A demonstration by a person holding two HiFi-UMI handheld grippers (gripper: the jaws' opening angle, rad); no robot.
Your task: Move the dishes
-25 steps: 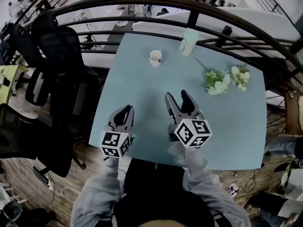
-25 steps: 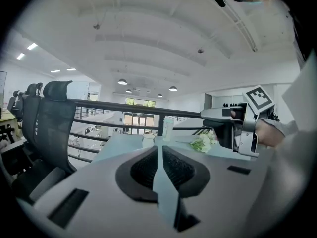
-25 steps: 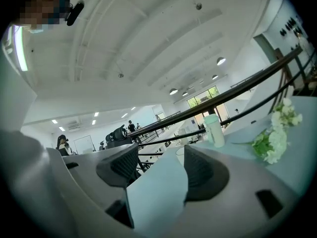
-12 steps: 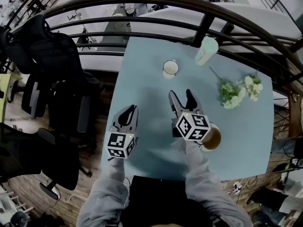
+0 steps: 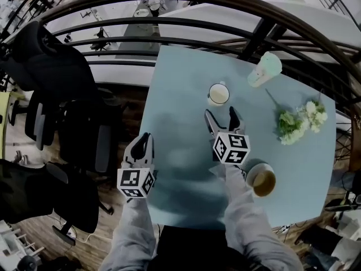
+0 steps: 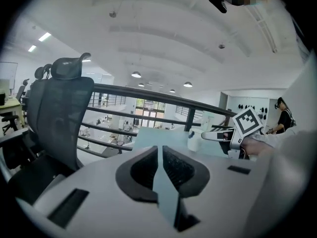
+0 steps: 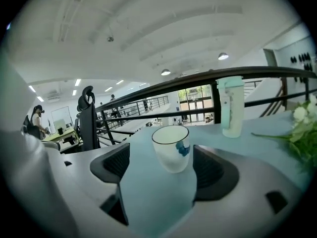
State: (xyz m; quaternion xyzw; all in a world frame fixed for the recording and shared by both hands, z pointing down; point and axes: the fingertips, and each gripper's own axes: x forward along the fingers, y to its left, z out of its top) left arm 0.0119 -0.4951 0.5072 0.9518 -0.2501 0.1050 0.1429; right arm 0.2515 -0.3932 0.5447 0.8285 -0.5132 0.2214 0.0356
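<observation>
While the right gripper [image 5: 221, 117] hangs over the middle of the pale blue square surface [image 5: 180, 168], its jaws stand wide apart, clamping nothing. White cup with a blue mark [image 5: 219, 94] stands upright just beyond the jaw tips, in line with the opening. In the right gripper view the cup sits framed between the two dark pads [image 7: 118, 163] and touches neither.

Left gripper [image 5: 144, 139] sits at the surface's left edge, well apart from the cup. Its jaws are drawn together: the left gripper view shows only a thin slit between them, with a sliver of blue surface behind and nothing gripped.

Other items on the surface:
- Tall pale lidded tumbler [image 5: 264, 70], upright, at the far side, right of the cup.
- Bunch of white flowers with green stems [image 5: 299, 120], lying near the right edge.
- Small round bowl with tan contents [image 5: 263, 180], at the near right, just beside the person's right sleeve [image 5: 240, 208].

Dark curved railing [image 5: 169, 24] runs past the far edge. Black office chair [image 5: 62, 78] stands off to the left.
</observation>
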